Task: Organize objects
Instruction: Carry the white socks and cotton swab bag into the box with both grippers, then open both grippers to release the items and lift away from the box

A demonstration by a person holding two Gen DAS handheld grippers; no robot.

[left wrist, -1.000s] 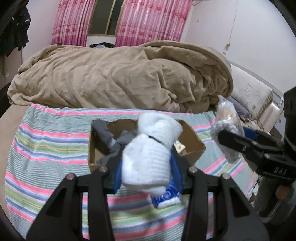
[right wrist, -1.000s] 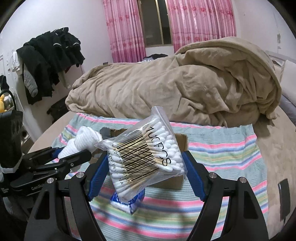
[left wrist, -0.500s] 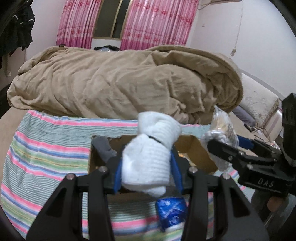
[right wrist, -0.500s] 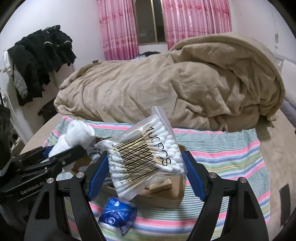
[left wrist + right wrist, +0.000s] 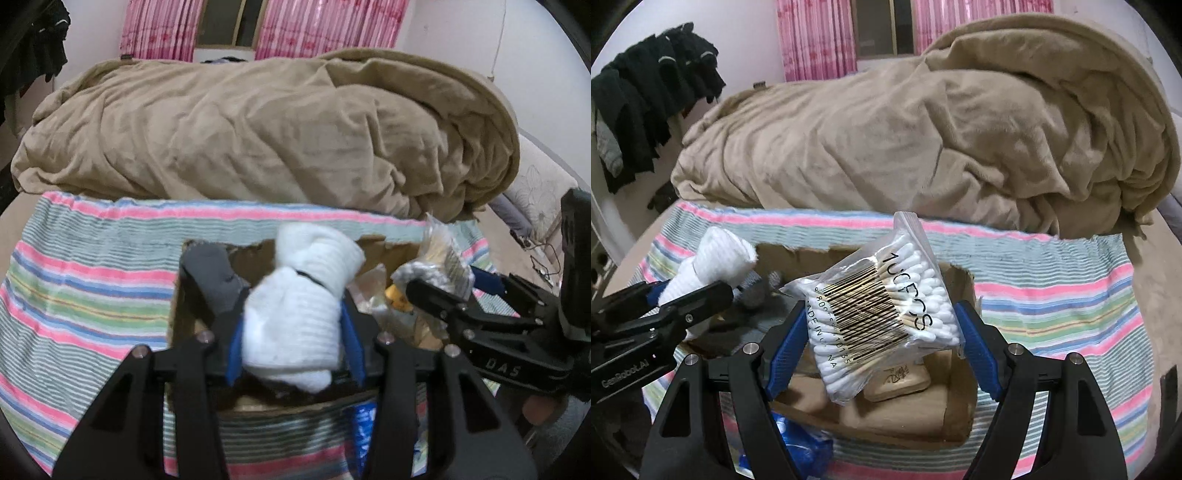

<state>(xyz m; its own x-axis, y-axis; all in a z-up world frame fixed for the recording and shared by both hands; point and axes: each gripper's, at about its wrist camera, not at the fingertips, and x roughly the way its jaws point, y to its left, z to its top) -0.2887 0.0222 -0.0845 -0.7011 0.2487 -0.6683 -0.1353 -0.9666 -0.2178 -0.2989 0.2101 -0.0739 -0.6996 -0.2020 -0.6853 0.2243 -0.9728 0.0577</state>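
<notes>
My left gripper (image 5: 295,347) is shut on a rolled white sock (image 5: 303,302) and holds it over the left part of an open cardboard box (image 5: 177,306). The sock also shows in the right wrist view (image 5: 713,262). My right gripper (image 5: 882,332) is shut on a clear bag of cotton swabs (image 5: 882,302) and holds it over the right part of the box (image 5: 956,387). The bag shows at the right in the left wrist view (image 5: 443,258). Grey socks (image 5: 218,280) and a tan soap bar (image 5: 897,384) lie in the box.
The box sits on a striped cloth (image 5: 1052,295) on the bed. A blue packet (image 5: 798,446) lies on the cloth just in front of the box. A heaped tan blanket (image 5: 258,129) fills the far side. Dark clothes (image 5: 646,96) hang at the left.
Both grippers have moved forward and down with their loads, from in front of the box to over it. The blue packet has slid toward the lower edge of both views.
</notes>
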